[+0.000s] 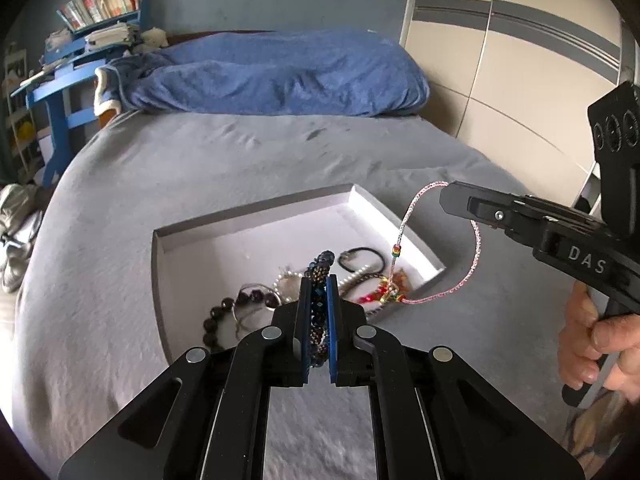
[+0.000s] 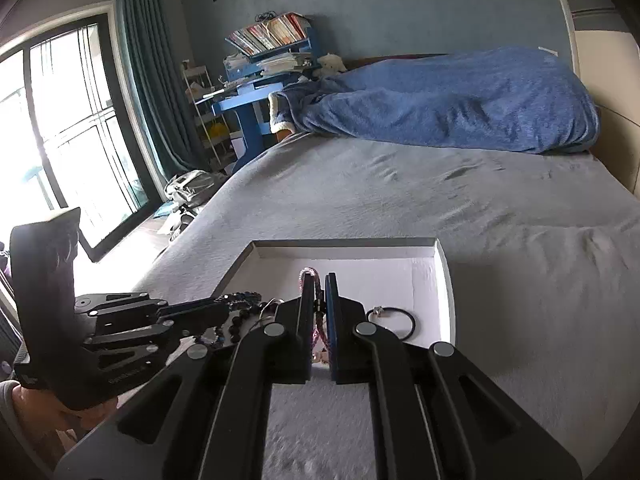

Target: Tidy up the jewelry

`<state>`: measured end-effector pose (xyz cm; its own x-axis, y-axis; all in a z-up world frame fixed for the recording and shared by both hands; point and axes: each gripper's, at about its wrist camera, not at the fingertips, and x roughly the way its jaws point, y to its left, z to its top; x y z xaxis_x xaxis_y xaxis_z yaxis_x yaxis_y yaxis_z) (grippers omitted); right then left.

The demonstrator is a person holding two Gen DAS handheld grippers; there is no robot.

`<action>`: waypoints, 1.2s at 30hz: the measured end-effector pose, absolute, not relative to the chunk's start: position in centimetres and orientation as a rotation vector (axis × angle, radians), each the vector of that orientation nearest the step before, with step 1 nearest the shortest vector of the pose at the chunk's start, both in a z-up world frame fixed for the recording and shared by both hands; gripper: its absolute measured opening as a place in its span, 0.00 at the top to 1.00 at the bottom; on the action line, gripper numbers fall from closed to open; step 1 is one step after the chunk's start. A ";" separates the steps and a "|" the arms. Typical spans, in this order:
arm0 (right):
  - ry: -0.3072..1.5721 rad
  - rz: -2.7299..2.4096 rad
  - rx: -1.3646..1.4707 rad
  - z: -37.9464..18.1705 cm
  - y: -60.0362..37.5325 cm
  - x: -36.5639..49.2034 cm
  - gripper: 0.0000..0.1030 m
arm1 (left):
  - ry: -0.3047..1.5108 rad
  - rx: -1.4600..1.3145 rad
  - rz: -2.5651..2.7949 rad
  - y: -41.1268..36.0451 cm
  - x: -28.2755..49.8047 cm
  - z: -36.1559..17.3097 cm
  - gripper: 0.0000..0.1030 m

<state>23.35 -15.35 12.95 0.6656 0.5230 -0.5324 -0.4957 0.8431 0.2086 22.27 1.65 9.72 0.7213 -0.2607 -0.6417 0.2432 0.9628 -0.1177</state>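
The left claw (image 1: 319, 284) is pinched tight on a dark blue beaded bracelet (image 1: 320, 268), its faceted beads squeezed between the blue pads just above the near edge of the shallow white cardboard tray (image 1: 256, 216). The right claw (image 2: 320, 280) is pressed together on a thin pink braided cord necklace (image 1: 408, 216); the cord loops down from it to a knot of bright beads and red tassels at the tray's right rim. On the tray's smooth floor lie a round black-bead bracelet (image 1: 216, 320), a pearl strand (image 1: 286, 276) and a black elastic loop (image 1: 362, 260). The tray rests on a grey, softly rumpled bedsheet (image 1: 200, 160). Beyond the tray a fuzzy blue blanket (image 1: 280, 76) is heaped.
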 end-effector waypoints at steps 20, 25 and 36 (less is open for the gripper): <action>0.808 0.492 0.021 4.3 -14.1 32.4 0.95 | 0.876 -0.130 -0.165 6.0 31.6 2.8 0.93; 0.845 0.476 0.007 2.9 -14.3 32.9 0.95 | 0.877 -0.104 -0.144 6.2 31.2 2.5 0.92; 0.818 0.457 -0.039 3.1 -14.8 31.4 0.66 | 0.786 -0.086 -0.135 5.6 28.4 4.8 0.37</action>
